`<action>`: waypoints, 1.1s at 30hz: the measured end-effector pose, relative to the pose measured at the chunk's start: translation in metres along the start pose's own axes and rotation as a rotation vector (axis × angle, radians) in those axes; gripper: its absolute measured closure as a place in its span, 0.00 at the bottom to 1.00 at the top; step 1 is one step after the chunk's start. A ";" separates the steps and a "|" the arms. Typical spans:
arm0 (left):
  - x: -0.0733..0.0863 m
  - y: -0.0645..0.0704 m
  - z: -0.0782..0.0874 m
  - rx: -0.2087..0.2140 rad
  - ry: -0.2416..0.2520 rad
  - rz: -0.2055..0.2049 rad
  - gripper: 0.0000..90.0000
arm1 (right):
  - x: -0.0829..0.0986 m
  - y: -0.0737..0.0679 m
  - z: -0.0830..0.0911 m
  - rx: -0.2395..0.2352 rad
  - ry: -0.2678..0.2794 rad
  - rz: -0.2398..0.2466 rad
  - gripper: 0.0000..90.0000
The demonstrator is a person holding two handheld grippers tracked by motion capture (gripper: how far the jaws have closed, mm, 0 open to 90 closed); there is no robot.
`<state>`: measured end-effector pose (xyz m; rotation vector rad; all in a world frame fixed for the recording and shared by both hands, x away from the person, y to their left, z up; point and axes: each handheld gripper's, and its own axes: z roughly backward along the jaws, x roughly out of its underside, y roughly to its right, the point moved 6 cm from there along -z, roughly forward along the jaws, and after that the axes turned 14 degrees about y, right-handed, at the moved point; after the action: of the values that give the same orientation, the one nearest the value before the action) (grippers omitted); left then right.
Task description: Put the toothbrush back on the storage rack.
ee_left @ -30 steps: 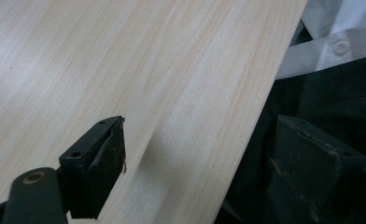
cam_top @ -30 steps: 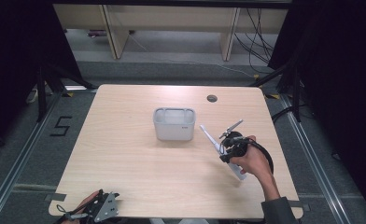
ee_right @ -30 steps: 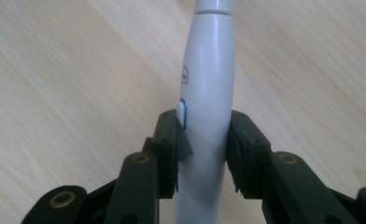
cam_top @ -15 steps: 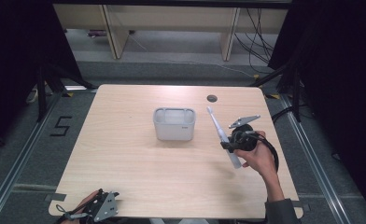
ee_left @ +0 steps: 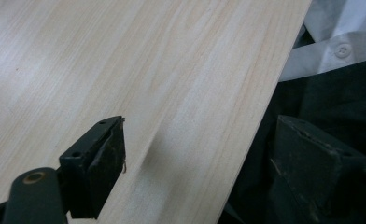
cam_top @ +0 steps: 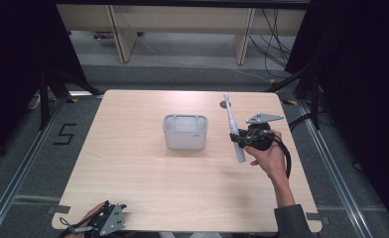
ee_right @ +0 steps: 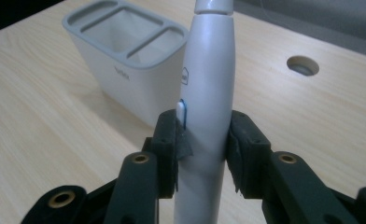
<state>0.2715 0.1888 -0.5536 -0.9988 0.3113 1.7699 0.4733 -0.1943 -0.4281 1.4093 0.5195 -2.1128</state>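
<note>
A white electric toothbrush (cam_top: 233, 130) (ee_right: 208, 93) is held off the table, its head pointing away from the person, with my right gripper (cam_top: 242, 141) (ee_right: 202, 149) shut on its handle. A white holder with a grey rim and three compartments (cam_top: 185, 131) (ee_right: 125, 65) stands at the table's middle, to the left of the toothbrush. My left gripper (cam_top: 105, 220) (ee_left: 195, 158) rests at the table's near left edge, open, with nothing between its jaws.
A round cable hole (cam_top: 226, 104) (ee_right: 302, 66) sits in the tabletop (cam_top: 133, 168) behind the toothbrush. Beyond the table's far edge are shelving legs and cables on the floor. In the left gripper view a white shirt (ee_left: 340, 42) shows past the table edge.
The right gripper has lifted and turned the toothbrush from slanting leftward to nearly upright, and carried it toward the holder. The left gripper has not moved.
</note>
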 end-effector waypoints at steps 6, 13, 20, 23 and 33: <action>0.000 0.000 0.000 0.006 0.002 0.003 0.19 | -0.009 -0.004 -0.007 0.000 0.062 -0.014 0.74; 0.000 0.001 0.000 0.012 0.004 0.003 0.19 | -0.021 -0.008 -0.016 0.002 0.117 -0.025 0.74; 0.000 0.000 0.000 0.010 0.003 0.002 0.19 | -0.034 -0.011 -0.024 -0.008 0.143 -0.045 0.74; 0.000 0.000 0.001 0.005 0.005 0.004 0.19 | -0.039 -0.010 -0.026 0.001 0.169 -0.037 0.74; 0.000 0.001 0.001 0.009 0.004 0.006 0.19 | -0.054 -0.015 -0.031 -0.002 0.218 -0.074 0.74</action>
<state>0.2706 0.1888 -0.5532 -0.9963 0.3248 1.7701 0.5026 -0.1522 -0.3898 1.6535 0.6671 -2.0256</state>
